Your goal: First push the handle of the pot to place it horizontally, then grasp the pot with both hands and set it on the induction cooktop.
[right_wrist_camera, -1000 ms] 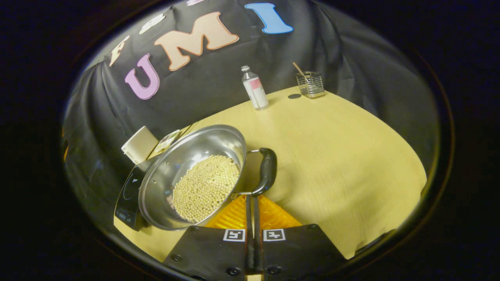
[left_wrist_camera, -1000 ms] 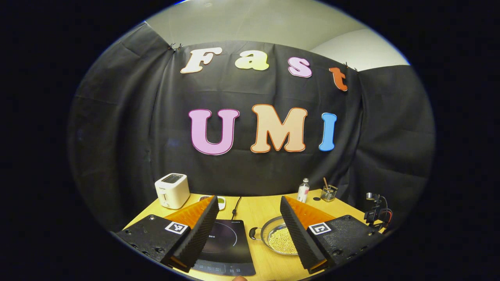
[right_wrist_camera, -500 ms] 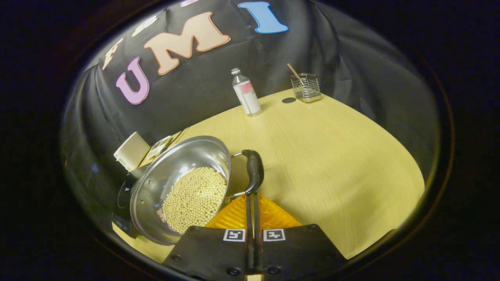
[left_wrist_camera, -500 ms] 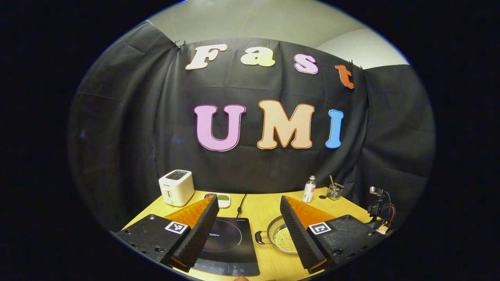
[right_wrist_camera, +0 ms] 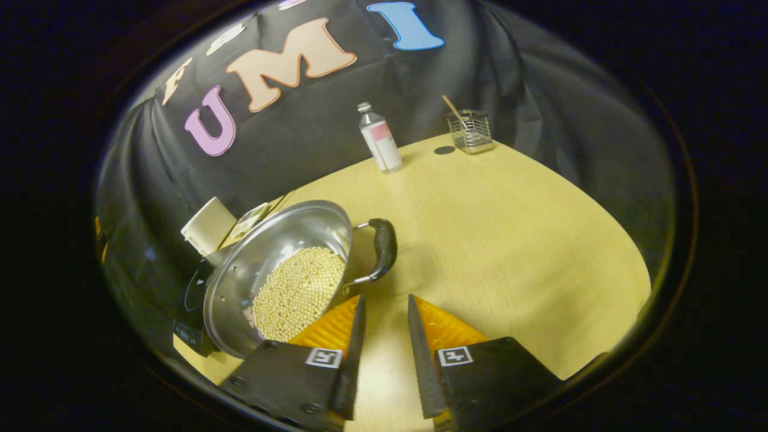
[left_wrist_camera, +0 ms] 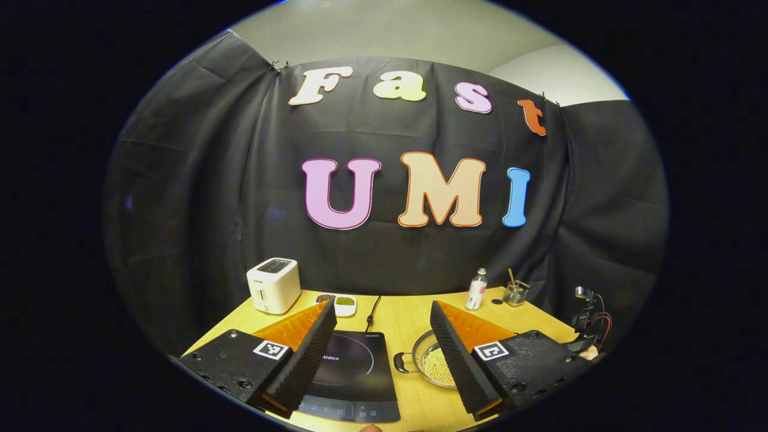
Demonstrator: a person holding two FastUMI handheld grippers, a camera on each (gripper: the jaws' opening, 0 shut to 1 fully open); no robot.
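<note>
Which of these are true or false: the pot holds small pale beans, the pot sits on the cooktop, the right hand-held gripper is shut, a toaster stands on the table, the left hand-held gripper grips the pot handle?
1. The pot holds small pale beans. True.
2. The pot sits on the induction cooktop. False: it rests on the table beside it.
3. The right hand-held gripper is shut. False: its fingers stand apart.
4. A toaster stands on the table. True.
5. The left hand-held gripper grips the pot handle. False: it is open and holds nothing.
</note>
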